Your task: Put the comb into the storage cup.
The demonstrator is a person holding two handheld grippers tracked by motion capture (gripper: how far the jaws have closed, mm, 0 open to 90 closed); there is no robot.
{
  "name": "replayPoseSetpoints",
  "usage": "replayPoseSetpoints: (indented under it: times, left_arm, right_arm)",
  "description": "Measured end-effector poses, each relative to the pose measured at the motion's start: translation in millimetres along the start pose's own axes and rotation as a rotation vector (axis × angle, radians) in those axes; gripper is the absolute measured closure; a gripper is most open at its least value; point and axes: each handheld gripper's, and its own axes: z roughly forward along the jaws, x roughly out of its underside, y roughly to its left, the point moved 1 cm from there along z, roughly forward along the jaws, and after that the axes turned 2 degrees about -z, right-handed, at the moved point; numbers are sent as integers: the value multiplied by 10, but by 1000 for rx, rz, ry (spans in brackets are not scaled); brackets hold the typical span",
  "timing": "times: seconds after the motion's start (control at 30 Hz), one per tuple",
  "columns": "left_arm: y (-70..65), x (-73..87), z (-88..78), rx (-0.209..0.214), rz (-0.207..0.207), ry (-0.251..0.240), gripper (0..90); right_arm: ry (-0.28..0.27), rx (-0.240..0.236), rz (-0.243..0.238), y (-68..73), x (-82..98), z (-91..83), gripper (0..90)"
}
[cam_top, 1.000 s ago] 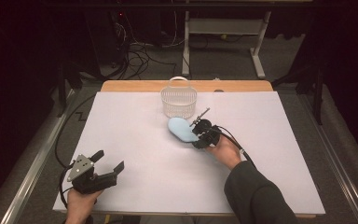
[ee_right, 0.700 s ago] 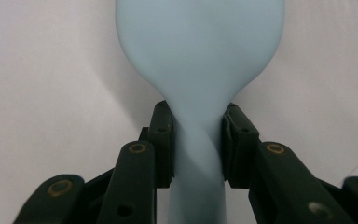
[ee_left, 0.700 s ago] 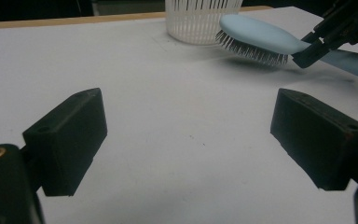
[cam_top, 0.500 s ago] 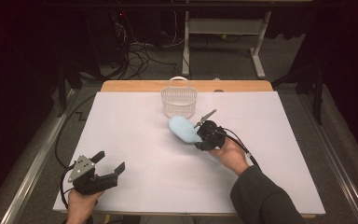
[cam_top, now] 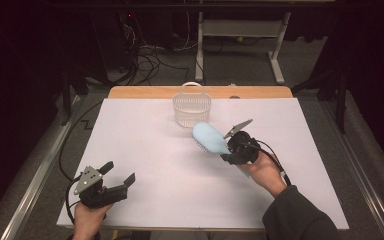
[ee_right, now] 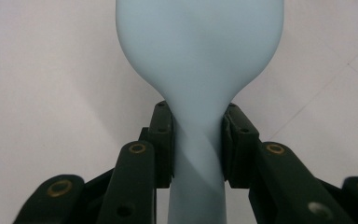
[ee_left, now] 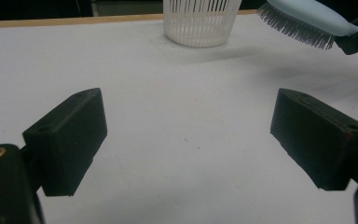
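The pale blue brush [cam_top: 210,137] hangs above the white table [cam_top: 145,150], just at five o'clock of the white basket [cam_top: 192,109]. Its long axis runs from four o'clock, where the right gripper [cam_top: 236,150] pinches the narrow handle, to ten o'clock, where the broad head points, bristles down. The right gripper's palm side is hidden under the hand. At seven o'clock the left gripper [cam_top: 117,176] rests with jaws wide and nothing between them. Since a second ago the brush has drifted toward four o'clock and lifted slightly.
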Motion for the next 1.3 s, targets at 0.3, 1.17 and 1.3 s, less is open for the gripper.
replayPoseSetpoints:
  times: [0.3, 1.17, 1.3]
  left_arm:
    - [-141, -57, 49, 31, 44, 6, 99]
    - [-434, -253, 252, 110, 81, 16, 99]
    - [-496, -297, 310, 124, 93, 20, 99]
  right_arm:
    - [-56, -13, 18, 19, 255, -174, 703]
    - [-194, -44, 69, 160, 715, -486, 703]
    - [-211, -47, 66, 189, 738, -511, 703]
